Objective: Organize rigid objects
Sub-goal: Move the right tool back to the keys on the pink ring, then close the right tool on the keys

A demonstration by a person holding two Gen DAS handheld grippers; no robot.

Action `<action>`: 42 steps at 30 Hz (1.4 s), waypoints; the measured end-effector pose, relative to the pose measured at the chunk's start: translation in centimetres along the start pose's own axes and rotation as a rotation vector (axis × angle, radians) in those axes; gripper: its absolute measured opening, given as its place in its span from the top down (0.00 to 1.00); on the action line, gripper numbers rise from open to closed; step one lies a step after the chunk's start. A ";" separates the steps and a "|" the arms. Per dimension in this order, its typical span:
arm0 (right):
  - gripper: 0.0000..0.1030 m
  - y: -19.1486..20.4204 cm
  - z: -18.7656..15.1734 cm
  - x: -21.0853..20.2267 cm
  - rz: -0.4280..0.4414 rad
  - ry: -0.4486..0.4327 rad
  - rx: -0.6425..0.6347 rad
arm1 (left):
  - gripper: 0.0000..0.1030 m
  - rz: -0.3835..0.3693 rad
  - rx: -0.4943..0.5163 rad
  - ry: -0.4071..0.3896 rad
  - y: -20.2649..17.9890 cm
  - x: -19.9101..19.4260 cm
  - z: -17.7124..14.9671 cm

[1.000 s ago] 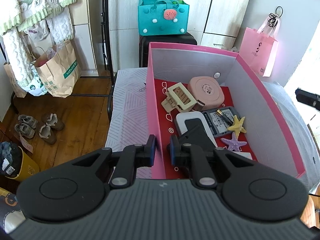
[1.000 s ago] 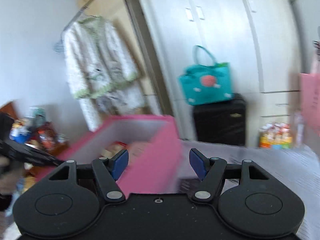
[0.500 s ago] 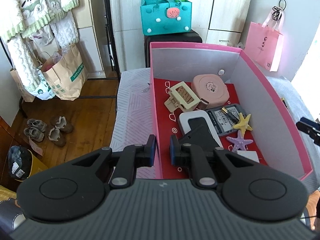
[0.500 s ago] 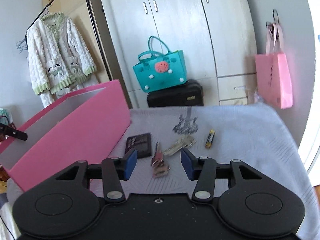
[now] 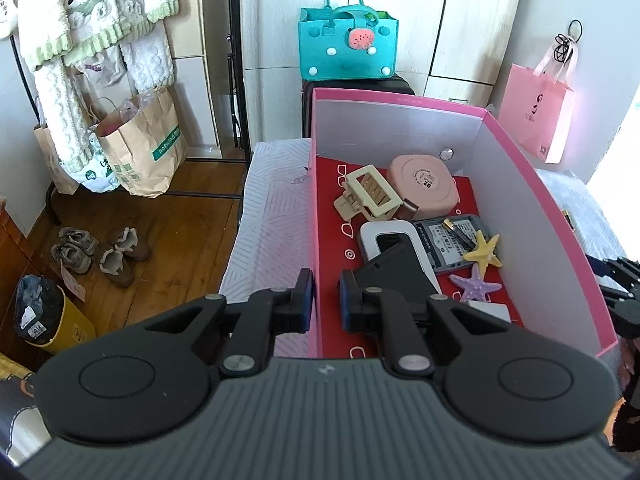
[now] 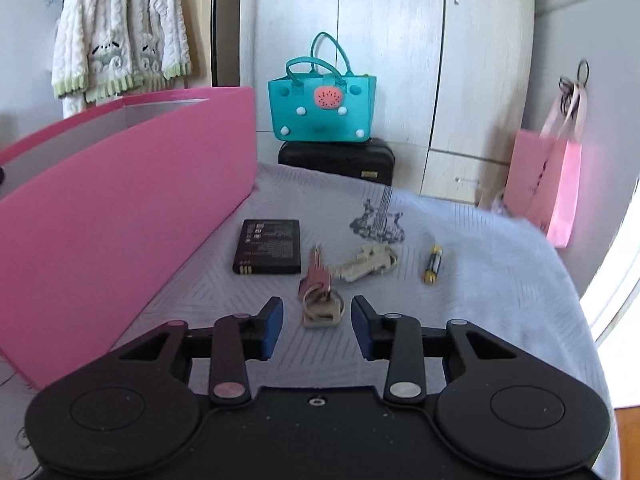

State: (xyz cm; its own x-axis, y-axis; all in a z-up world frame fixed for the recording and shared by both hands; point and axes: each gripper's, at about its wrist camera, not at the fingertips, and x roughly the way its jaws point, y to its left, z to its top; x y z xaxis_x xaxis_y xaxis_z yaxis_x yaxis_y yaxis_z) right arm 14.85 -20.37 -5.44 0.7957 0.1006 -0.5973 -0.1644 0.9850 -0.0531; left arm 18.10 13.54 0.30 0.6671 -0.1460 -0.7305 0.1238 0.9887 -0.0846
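Note:
My left gripper [image 5: 323, 300] straddles the near left wall of the pink box [image 5: 314, 208], its jaws nearly closed on that wall. Inside lie a cream hair clip [image 5: 368, 196], a pink round case [image 5: 424, 182], a white device [image 5: 394, 240], a hard drive [image 5: 448, 240] and two starfish [image 5: 482, 252]. My right gripper [image 6: 317, 326] is open and empty, low over the bed, with a bunch of keys [image 6: 320, 292] just ahead between its fingertips. A black phone battery [image 6: 269, 246], a beige key [image 6: 366, 262] and an AA battery [image 6: 432, 264] lie beyond.
The pink box wall [image 6: 120, 216] stands left of the right gripper. A teal bag [image 6: 320, 108] sits on a black suitcase [image 6: 336, 160] past the bed. A pink paper bag [image 6: 544, 184] hangs at right. Wooden floor with shoes [image 5: 100, 248] lies left of the bed.
My right gripper swung from the box toward the bed and came down close over the keys, its jaws narrowing somewhat. My left gripper stayed on the box wall.

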 end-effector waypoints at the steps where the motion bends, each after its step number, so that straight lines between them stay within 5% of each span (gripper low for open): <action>1: 0.59 -0.2 0.2 0.3 0.007 0.009 0.015 | 0.89 0.001 -0.004 -0.002 0.0 -0.1 -0.1; 4: 0.59 -0.3 0.3 1.1 0.009 0.028 0.029 | 0.90 0.000 -0.011 -0.008 0.1 -0.3 -0.4; 10: 0.76 -0.4 0.5 1.1 0.034 0.029 0.057 | 0.91 -0.003 -0.040 -0.006 0.5 0.0 -0.2; 11: 0.88 -0.5 0.5 0.9 0.038 0.016 0.066 | 0.91 -0.001 -0.050 -0.004 0.6 0.2 -0.2; 15: 0.92 -2.1 0.7 0.4 0.100 0.018 0.197 | 0.91 0.022 -0.095 0.006 0.6 0.5 -0.2; 28: 0.94 -6.6 0.0 1.5 0.315 0.063 0.401 | 0.91 0.153 -0.218 0.022 -0.3 1.5 0.6; 33: 0.94 -6.8 0.6 1.8 0.319 0.116 0.369 | 0.91 0.166 -0.245 0.016 -0.3 1.8 0.9; 42: 0.94 -6.0 0.4 1.6 0.349 0.142 0.424 | 0.91 0.164 -0.124 0.020 -1.0 2.1 0.7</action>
State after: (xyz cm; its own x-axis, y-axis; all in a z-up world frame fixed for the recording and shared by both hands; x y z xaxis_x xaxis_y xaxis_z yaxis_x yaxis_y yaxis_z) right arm 17.37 -26.09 -5.73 0.6453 0.4395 -0.6248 -0.1323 0.8699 0.4752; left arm 19.88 12.18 -0.69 0.6559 0.0170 -0.7547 -0.0773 0.9960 -0.0447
